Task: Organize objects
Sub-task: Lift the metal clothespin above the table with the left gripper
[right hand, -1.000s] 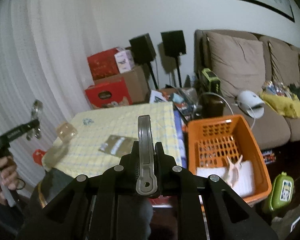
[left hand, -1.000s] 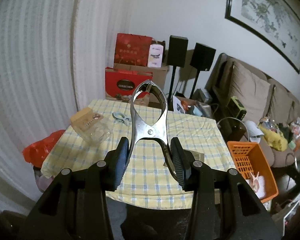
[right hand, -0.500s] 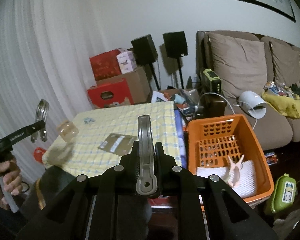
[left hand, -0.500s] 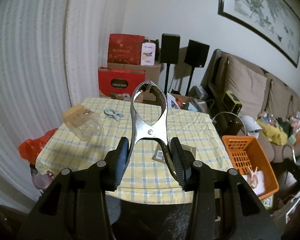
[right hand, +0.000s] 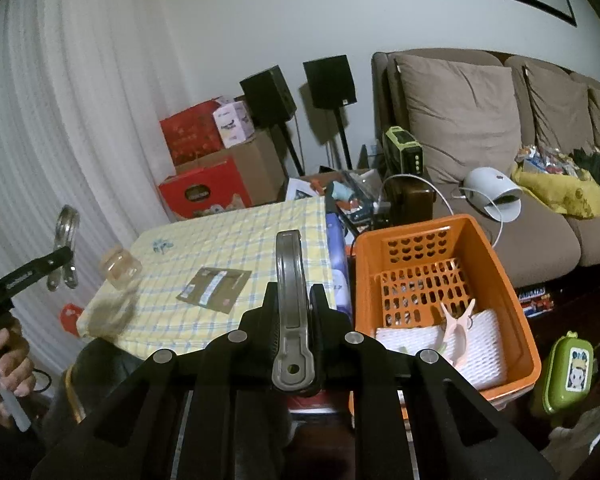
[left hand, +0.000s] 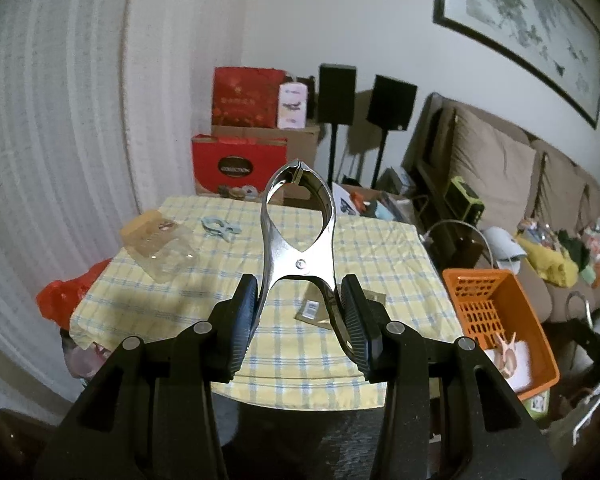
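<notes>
Two metal clips are held in the air, one in each gripper. The left gripper (left hand: 300, 312) pinches the handles of a large shiny clip (left hand: 298, 240) between its ribbed pads, jaws partly closed around it; the clip stands upright, its mouth tips meeting at the top. In the right wrist view that same clip (right hand: 66, 236) shows at the far left, above the person's hand (right hand: 4, 364) on the gripper's handle. The right gripper (right hand: 294, 312) is squeezed narrow on a flat grey clip (right hand: 290, 304), seen edge-on, pointing up and away with its holed end toward the camera.

Beyond both grippers stands a table (left hand: 380, 248) under a yellow checked cloth. On the table lie a pale blue clip (left hand: 219, 228) near its far edge, a clear plastic box (left hand: 160, 248) with a tan lid at its left side, and a brown flat packet (left hand: 320, 308) toward its near edge. Just beside the table on the right sits an orange basket (right hand: 496, 256); inside it lie a white mesh pad (right hand: 476, 344) and a pale pink clip (right hand: 454, 328). A green lunch box (right hand: 568, 376) stands on the floor right of the basket. Behind the table are red gift boxes (left hand: 236, 164), two black speakers (left hand: 336, 94) on stands, and a brown sofa (right hand: 480, 128) with cushions.
</notes>
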A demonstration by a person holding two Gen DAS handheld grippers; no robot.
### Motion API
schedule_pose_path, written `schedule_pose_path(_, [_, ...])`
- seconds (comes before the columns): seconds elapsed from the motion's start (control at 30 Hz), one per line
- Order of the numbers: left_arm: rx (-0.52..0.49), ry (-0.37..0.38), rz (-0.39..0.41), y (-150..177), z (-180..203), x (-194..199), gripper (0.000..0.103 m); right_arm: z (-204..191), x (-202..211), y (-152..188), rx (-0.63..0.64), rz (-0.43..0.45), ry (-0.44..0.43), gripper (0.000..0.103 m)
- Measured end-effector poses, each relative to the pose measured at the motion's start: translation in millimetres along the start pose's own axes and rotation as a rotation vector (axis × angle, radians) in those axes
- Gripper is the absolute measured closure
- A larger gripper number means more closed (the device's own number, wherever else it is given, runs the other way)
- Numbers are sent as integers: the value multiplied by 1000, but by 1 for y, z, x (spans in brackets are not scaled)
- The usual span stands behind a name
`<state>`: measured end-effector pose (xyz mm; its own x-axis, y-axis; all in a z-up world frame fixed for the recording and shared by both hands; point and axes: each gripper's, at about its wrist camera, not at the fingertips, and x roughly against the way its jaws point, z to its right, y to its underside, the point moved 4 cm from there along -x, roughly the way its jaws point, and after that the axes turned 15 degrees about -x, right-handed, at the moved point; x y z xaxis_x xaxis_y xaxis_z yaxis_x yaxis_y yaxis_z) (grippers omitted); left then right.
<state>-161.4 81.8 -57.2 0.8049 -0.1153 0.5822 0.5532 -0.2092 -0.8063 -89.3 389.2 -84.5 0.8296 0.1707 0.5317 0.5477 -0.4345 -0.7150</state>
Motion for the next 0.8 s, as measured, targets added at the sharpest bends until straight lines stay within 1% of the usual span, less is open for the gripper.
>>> schedule_pose_path(0.13, [6,9,9,-3,11,-1,63,1,3,-2,11,12,8,89])
schedule_pose_path(0.27, [11,12,27,-3,21,2,63,9,1,-4,-9,10,15,89])
schedule_pose_path(0.43, [18,19,24,-4,23,-2,63,25,0,-8,-42,12,32,89])
schedule_pose_path(0.57, [19,37,12,-4,27,-8,63,28,1,-8,-45,15,45,89])
schedule_pose_path(0.8, [4,39,36,-10,37,-3,63,36,-2,-10,-61,13,67,89])
